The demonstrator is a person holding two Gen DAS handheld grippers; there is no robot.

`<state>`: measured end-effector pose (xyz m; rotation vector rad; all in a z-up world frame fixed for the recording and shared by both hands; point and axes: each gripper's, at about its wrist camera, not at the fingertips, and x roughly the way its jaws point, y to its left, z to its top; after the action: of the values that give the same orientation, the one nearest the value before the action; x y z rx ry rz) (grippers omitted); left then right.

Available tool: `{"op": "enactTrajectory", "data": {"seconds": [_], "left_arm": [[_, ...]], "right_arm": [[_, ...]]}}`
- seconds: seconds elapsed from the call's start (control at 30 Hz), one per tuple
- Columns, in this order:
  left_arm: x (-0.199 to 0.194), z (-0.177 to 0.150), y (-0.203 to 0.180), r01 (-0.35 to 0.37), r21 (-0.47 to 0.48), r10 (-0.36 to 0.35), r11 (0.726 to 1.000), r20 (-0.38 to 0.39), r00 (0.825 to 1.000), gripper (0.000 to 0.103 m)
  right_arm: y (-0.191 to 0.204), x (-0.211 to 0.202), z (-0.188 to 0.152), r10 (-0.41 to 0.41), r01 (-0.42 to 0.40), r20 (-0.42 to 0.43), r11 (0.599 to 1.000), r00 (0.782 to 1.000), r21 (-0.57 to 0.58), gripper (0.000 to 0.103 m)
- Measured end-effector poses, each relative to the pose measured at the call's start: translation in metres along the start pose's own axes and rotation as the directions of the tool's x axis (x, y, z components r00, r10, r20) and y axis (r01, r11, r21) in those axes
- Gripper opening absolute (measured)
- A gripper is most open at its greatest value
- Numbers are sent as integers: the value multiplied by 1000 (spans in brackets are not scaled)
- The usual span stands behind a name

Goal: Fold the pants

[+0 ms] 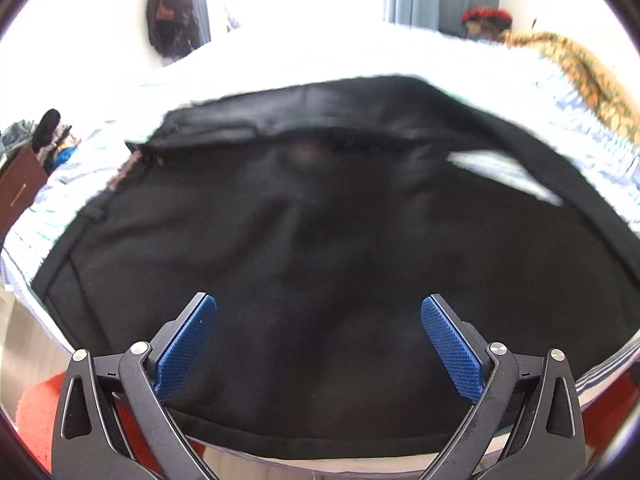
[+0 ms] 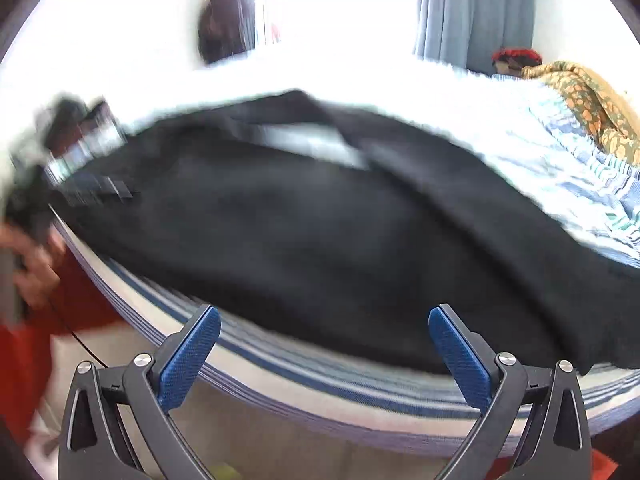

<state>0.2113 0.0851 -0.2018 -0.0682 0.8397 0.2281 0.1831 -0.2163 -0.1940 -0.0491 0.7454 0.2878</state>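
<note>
Black pants (image 1: 304, 248) lie spread across a bed with a blue-and-white striped sheet (image 1: 60, 184), the waistband and a white pocket lining (image 1: 504, 172) toward the far side. My left gripper (image 1: 319, 308) hovers open over the near part of the pants, nothing between its blue pads. In the right wrist view the same pants (image 2: 320, 240) run along the bed's near edge (image 2: 320, 396). My right gripper (image 2: 324, 318) is open just off that edge, at the hem side of the cloth. At the far left, the other gripper (image 2: 80, 148) and the hand holding it (image 2: 32, 268) show, blurred.
A yellow patterned blanket (image 1: 580, 72) lies at the bed's far right. Blue curtains (image 2: 472, 8) hang behind. A brown piece of furniture (image 1: 20, 188) stands left of the bed, and something red (image 1: 40, 404) lies on the floor below.
</note>
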Motion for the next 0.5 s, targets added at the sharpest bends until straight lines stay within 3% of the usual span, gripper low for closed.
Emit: {"op": "enactTrajectory", "data": {"seconds": [0.1,0.2,0.27,0.37,0.5], "left_arm": [[-1,1,1,-29,10,29,1000,8,1000,103],[22,-10,6,-51,19,53,999,-96,994,103],[26,-16,8,-44,35,47,998,-89,995,103],[27,-13,6,-50,51,54,997,-96,994,103],[27,-13,6,-44,47,48,998,-93,994,103]], "right_arm": [[-9,1,-4,42,-41,-16,998,999,49,103],[-30,37,-23,-2,32,-204,989,979,143,103],[-40,49,-35,8,44,-267,981,964,189,103],[-33,49,-33,-9,51,-269,988,963,149,103],[-31,39,-30,30,16,-238,982,971,190,103]]}}
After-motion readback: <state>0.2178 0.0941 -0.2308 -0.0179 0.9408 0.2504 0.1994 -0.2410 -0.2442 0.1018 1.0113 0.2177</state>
